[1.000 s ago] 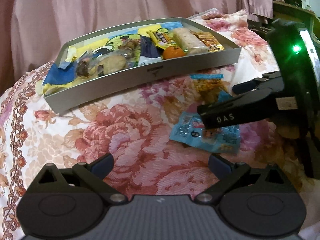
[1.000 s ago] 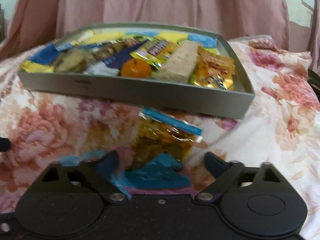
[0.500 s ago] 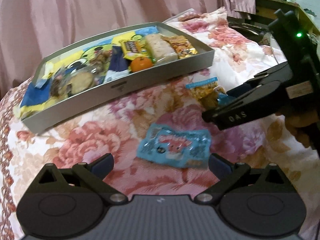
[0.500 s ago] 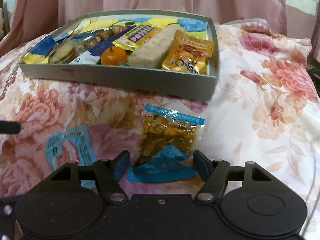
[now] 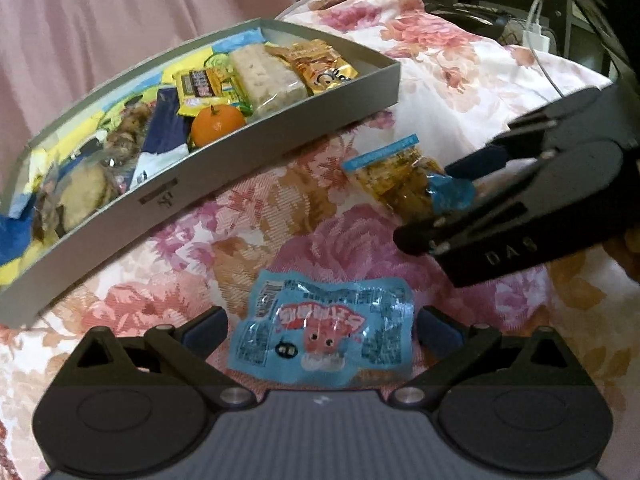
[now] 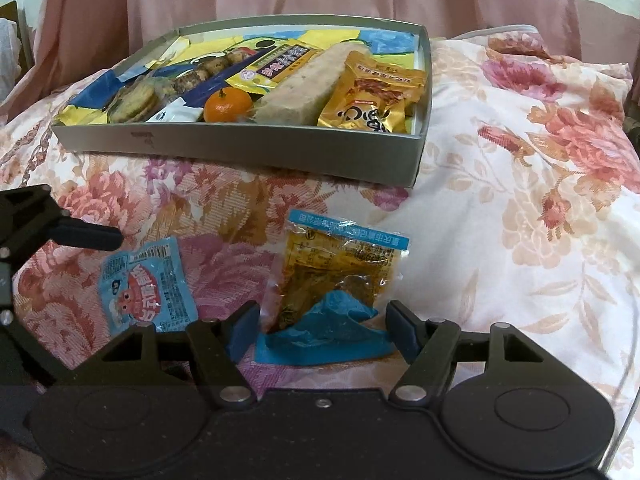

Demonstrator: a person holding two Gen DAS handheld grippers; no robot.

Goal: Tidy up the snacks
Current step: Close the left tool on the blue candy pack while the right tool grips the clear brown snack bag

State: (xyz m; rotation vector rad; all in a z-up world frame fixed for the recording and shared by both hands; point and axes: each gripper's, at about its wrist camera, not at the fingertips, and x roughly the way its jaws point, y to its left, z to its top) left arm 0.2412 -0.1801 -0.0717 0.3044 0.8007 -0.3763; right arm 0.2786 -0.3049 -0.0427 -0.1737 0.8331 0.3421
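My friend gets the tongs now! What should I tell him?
Left tongs: open, empty, straddling the blue crab snack packet on the floral bedspread.
Right tongs: open, empty, around the near end of the yellow pickle packet, which also lies on the bedspread.
Done: the grey tray already holds the orange, cracker bar, gold packet and others.
Left: grip both packets and place them in the tray.

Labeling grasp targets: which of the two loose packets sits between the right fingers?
The clear packet of yellow-brown snack with blue ends; its near end lies between the open right fingers. The light-blue cartoon packet lies off to the left.
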